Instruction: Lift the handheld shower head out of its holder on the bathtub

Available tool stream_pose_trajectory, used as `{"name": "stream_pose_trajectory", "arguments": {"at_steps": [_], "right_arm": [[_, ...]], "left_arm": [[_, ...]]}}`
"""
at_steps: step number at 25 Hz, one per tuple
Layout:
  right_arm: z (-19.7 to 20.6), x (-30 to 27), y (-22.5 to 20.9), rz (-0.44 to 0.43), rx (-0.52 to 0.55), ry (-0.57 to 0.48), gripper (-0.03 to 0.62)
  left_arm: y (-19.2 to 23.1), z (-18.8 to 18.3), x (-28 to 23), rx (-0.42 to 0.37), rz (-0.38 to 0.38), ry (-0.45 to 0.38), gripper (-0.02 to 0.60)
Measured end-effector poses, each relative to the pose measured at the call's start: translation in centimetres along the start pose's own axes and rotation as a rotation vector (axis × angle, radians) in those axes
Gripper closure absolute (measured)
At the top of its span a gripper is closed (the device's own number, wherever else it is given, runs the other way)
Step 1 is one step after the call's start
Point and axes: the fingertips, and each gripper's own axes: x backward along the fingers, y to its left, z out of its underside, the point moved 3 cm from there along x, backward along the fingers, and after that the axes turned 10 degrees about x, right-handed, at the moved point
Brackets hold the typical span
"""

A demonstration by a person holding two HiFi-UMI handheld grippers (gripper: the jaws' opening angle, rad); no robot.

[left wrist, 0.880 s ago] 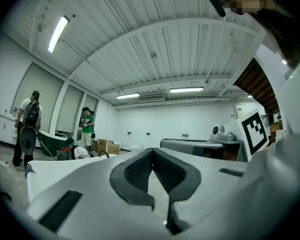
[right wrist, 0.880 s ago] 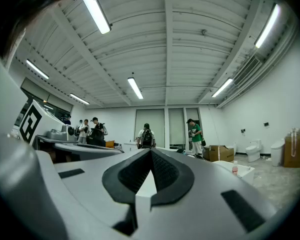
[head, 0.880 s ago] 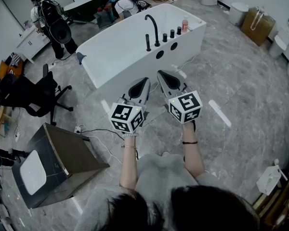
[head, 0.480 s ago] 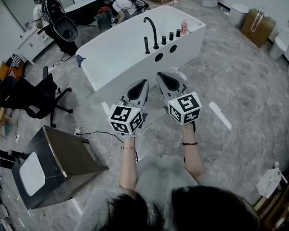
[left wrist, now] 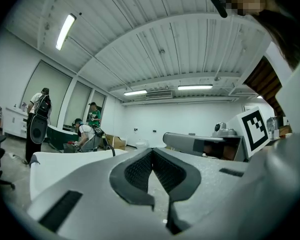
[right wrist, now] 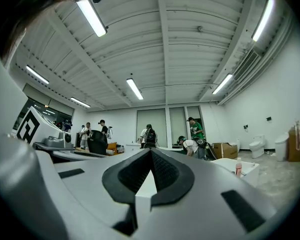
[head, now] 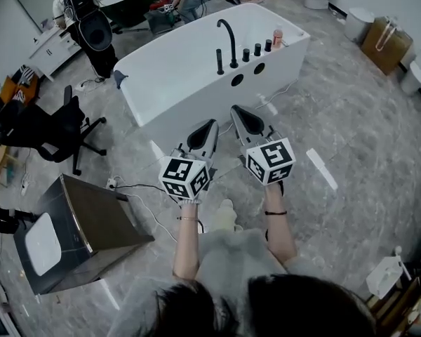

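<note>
The white bathtub (head: 170,83) stands on the floor ahead of me. On its near rim the slim black handheld shower head (head: 219,62) stands upright in its holder, beside the curved black faucet (head: 229,39). My left gripper (head: 210,125) and right gripper (head: 236,111) are held level side by side, well short of the tub. Both are shut with nothing between the jaws. In the left gripper view the left gripper (left wrist: 151,152) points past the tub's end (left wrist: 60,160). In the right gripper view the right gripper (right wrist: 150,152) has the tub (right wrist: 245,168) at its right.
Three black knobs (head: 257,49) and a pink bottle (head: 277,37) sit on the tub rim. A dark cabinet (head: 91,223) stands at my left and a black office chair (head: 52,132) further left. People work behind the tub. A white strip (head: 321,168) lies on the floor.
The head view has shifted slightly and a light shoe now shows under my arms. Both grippers stay shut, side by side, in about the same place.
</note>
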Motion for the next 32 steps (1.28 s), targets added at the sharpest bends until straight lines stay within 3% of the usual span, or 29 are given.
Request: {"name": "stream_pose_trajectory", "arguments": {"at_steps": [32], "right_arm": [[5.1,-18.2,-13.1,-0.024,0.012,0.048,0.594]], "left_arm": [[13.6,-3.5,-19.3,0.016,0.014,0.0,0.577]]}}
